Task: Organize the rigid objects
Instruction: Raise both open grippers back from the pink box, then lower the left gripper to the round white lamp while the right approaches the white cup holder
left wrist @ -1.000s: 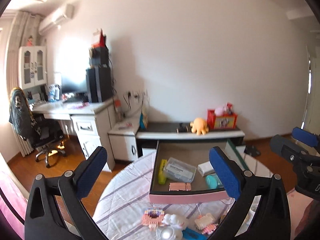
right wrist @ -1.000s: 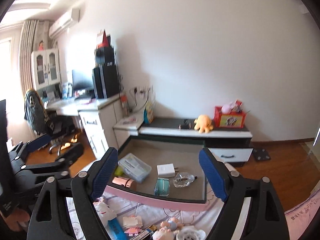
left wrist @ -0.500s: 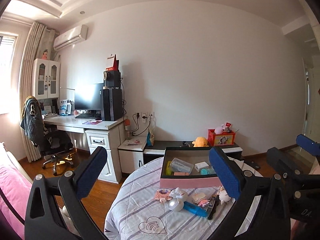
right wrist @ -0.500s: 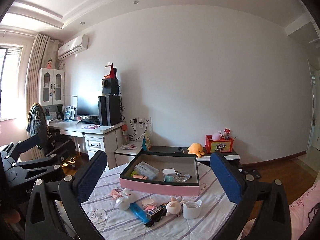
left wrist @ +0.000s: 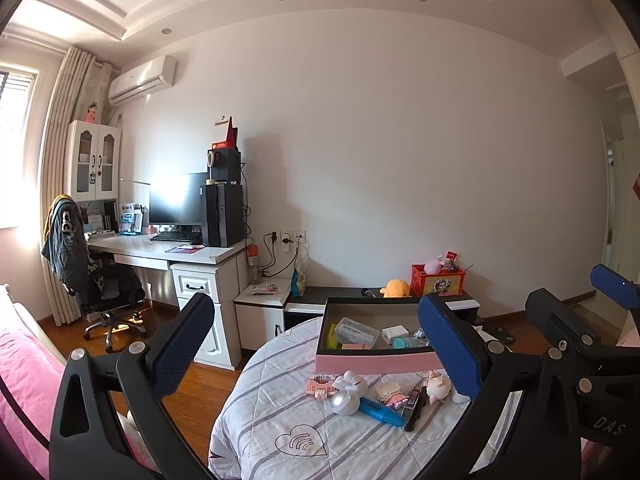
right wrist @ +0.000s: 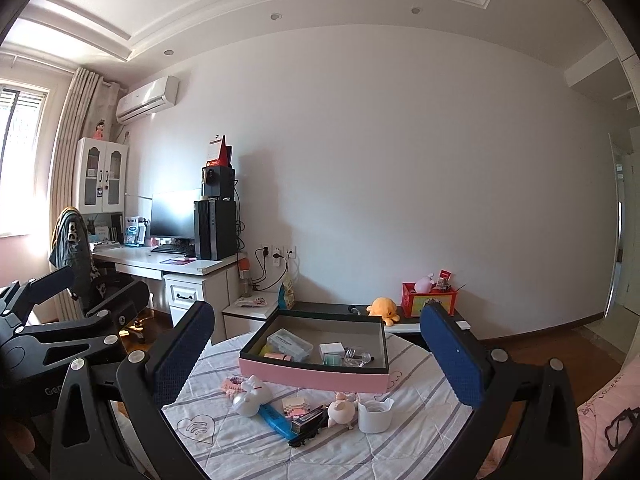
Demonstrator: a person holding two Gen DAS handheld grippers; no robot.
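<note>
Both hand-held grippers have been pulled back from the pink box, wide open and empty, so a toy in front of it must be picked next.

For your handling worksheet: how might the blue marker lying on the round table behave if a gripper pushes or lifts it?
The blue marker looks rigid and cylindrical, so it probably rolls when nudged sideways. Its smooth plastic may slip between pads.

A home bedroom-study — computer desk, air conditioner, curtains, plush toys.
</note>
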